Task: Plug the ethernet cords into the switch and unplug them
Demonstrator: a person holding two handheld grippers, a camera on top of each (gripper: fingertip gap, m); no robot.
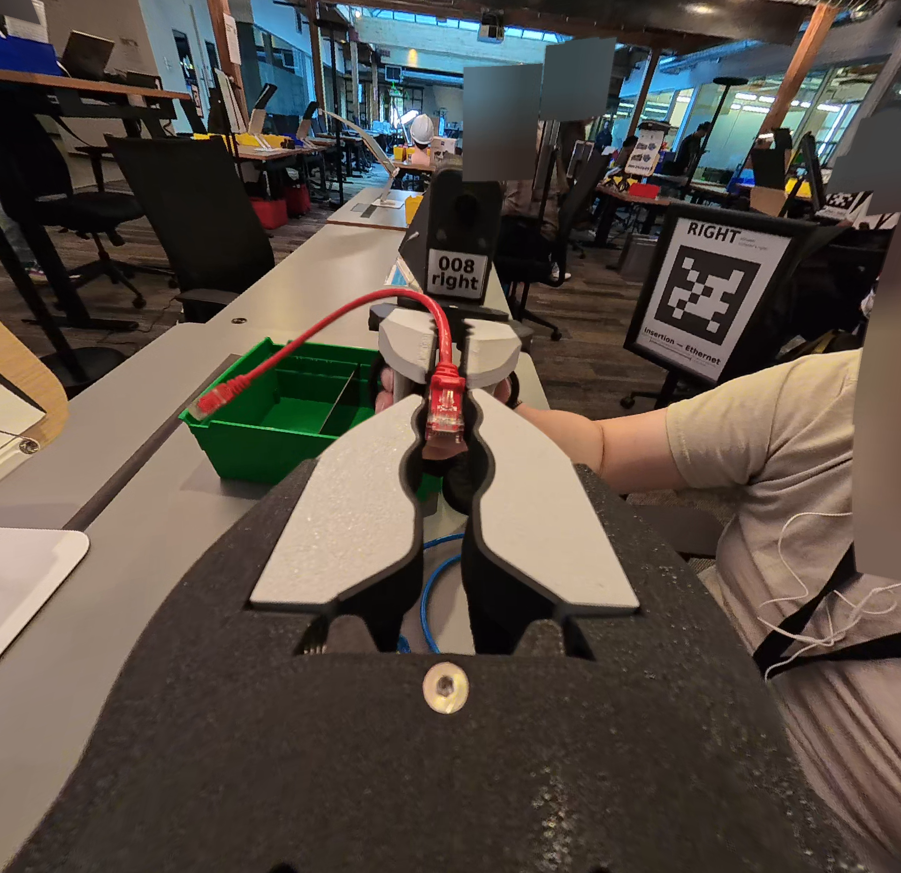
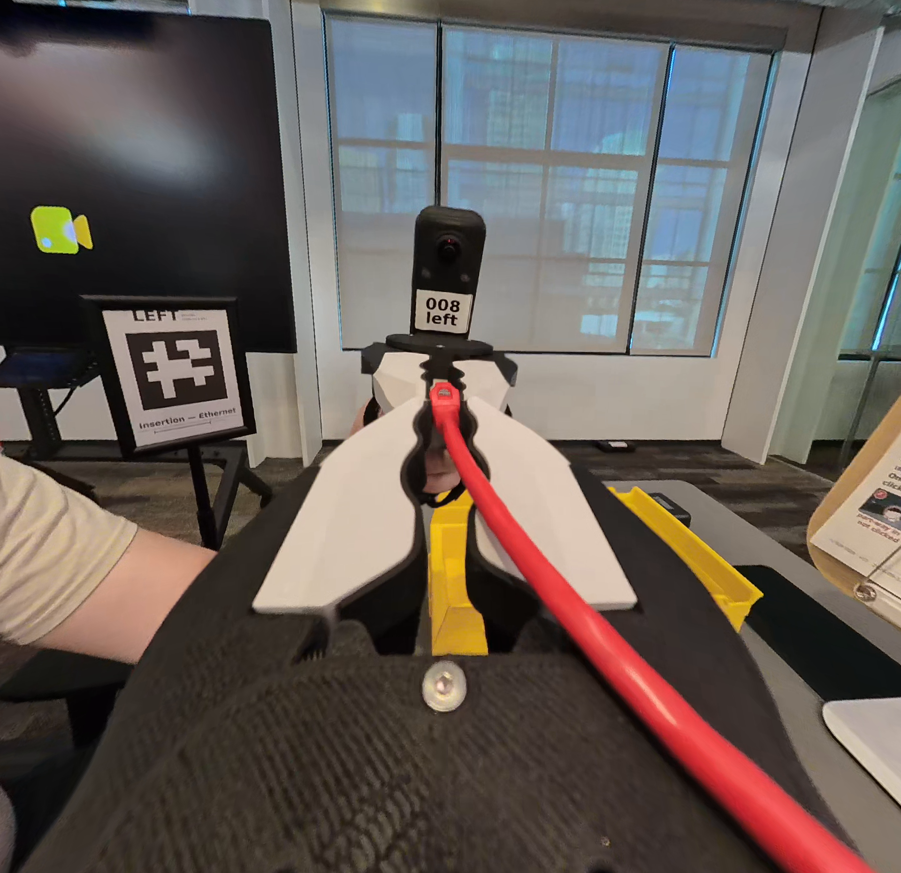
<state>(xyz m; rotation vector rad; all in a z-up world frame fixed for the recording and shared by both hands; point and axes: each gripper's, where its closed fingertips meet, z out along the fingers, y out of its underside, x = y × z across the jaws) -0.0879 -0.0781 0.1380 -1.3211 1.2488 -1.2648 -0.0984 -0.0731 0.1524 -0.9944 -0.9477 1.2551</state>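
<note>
Cord, red and short, hangs in the air between the two grippers, which face each other tip to tip above the grey table. The left gripper is clenched on the clear-ended plug, which sits in the first notch between its tips. The right gripper is closed against the red boot just behind that plug. From there the cord arches up and over to the left, and its free plug dangles at the near left corner of the green bin.

The green bin stands just beside the grippers, its divided compartments open to the top. A blue cord lies coiled on the table under the left gripper. In the right wrist view a yellow bin runs along the table's far edge beneath the right gripper. A framed sign on a stand rises off the table's right side, well apart, past the person's forearm. A black chair stands close to the table's left edge.
</note>
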